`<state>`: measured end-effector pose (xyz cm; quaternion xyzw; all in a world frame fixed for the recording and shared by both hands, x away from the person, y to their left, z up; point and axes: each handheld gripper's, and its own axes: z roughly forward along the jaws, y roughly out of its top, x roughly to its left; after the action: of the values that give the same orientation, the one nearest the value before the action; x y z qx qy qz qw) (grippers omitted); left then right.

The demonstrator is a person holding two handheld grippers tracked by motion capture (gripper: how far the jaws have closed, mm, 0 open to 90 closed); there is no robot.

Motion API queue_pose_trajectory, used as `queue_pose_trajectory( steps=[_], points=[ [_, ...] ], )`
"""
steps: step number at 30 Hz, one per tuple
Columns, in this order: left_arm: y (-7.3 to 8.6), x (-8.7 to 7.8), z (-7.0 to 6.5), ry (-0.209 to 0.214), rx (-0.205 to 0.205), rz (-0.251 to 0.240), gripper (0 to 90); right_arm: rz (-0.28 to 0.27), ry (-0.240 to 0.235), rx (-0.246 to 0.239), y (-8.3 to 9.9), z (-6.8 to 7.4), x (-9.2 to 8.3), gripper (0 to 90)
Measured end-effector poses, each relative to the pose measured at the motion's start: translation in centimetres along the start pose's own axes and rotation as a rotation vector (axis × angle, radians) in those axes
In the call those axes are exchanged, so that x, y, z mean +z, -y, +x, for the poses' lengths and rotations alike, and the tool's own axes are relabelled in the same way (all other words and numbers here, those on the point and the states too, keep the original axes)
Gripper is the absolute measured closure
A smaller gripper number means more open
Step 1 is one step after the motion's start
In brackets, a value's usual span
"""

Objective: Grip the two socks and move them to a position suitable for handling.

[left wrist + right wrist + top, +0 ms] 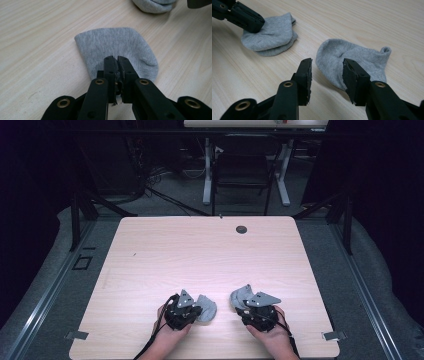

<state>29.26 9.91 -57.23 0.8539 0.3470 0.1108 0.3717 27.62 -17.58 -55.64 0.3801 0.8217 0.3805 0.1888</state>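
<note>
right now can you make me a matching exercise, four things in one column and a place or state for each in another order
Things:
1. left hand-held gripper
2. right hand-held gripper
3. small dark round hole in the pale wooden table top
4. black metal chair

Places or states:
A. on the floor beyond the table's far edge
B. jaws apart, above a flat grey cotton sock
C. near the table's far edge
D. jaws pinched together on a folded grey cotton sock

Pairs: 1-D, 2-B, 3-C, 4-A
</note>
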Motion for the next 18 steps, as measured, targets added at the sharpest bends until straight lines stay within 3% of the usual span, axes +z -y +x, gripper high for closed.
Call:
queue_pose_trajectory(
  steps=[6,10,18],
  points=[
    [1.1,-0.3,-0.8,0.009,-0.035,-0.008,86.4,0.002,-0.002,0.001,0.0,0.0,0.0,58.7],
    [1.4,-0.9,-1.6,0.006,-0.023,0.003,85.7,0.005,-0.003,-0.001,0.0,0.1,0.0,58.6],
    [-0.3,-1.5,-2.4,0.035,-0.022,-0.042,78.0,0.0,-0.004,-0.005,-0.1,0.0,-0.1,58.2]
  ],
)
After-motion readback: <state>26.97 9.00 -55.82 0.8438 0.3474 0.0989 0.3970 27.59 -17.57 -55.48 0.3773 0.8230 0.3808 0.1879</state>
